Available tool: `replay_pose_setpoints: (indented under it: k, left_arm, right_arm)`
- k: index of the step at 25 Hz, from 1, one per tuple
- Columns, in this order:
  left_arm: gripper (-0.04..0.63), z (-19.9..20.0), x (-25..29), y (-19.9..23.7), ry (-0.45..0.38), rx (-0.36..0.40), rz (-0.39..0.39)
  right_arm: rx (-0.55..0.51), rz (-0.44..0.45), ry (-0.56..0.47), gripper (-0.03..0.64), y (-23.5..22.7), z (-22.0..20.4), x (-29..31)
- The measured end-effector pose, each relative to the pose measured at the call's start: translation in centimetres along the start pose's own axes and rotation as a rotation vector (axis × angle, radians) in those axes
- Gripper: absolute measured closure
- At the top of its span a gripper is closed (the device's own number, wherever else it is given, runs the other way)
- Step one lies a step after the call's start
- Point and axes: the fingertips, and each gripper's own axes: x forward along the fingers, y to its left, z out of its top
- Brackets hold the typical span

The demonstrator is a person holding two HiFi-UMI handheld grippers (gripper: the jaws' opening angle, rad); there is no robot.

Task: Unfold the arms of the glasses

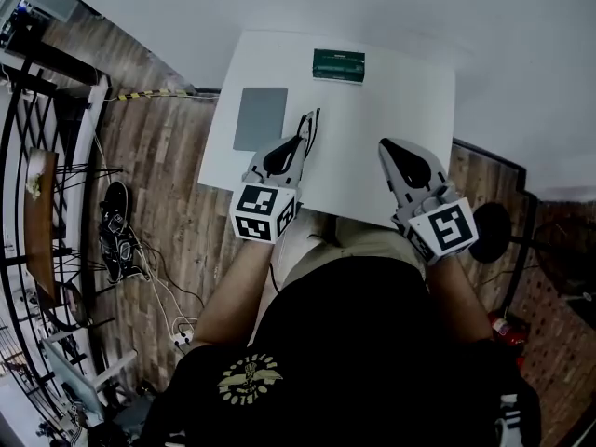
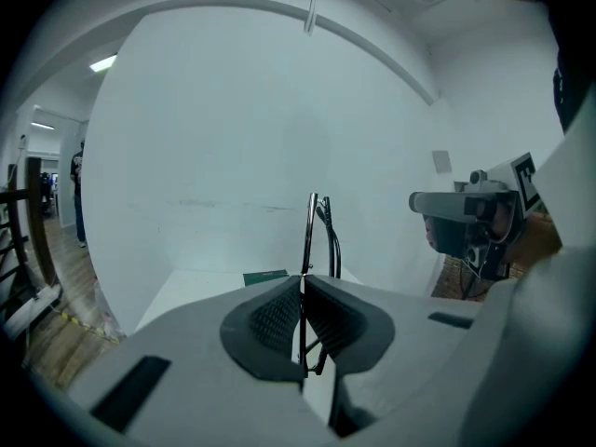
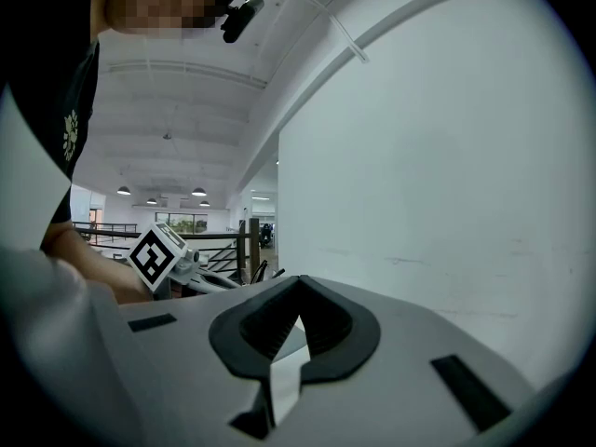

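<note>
glasses (image 2: 322,226) are held clamped in the left tongs (image 2: 303,296) above the bench (image 1: 391,101), probably so an arm can be reached; right tongs (image 3: 298,315) are closed, empty, alongside.

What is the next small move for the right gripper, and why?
Probably open the right gripper and bring it toward the glasses. The left gripper is shut on them, their arms look folded, and the right one is shut and empty.
</note>
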Motion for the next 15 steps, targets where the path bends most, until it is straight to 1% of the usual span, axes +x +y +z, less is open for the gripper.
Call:
replay_pose_setpoints:
  k: [3, 8, 12, 15]
  left_arm:
    - [0.575, 0.3, -0.5, -0.9, -0.02, 0.007, 0.024]
    - [0.575, 3.2, -0.7, -2.2, -0.096, -0.003, 0.06]
    - [0.575, 5.8, 0.1, -3.4, -0.162, -0.024, 0.065]
    - [0.575, 6.7, 0.7, -4.4, -0.182, -0.041, 0.065]
  right_arm:
    - [0.021, 0.024, 0.001, 0.617, -0.2, -0.7, 0.0]
    - [0.04, 0.077, -0.003, 0.615, -1.9, -0.7, 0.4]
    - [0.088, 0.157, -0.009, 0.616, -3.2, 0.0, 1.2]
    - [0.106, 0.218, -0.018, 0.615, -3.7, 0.0, 1.5]
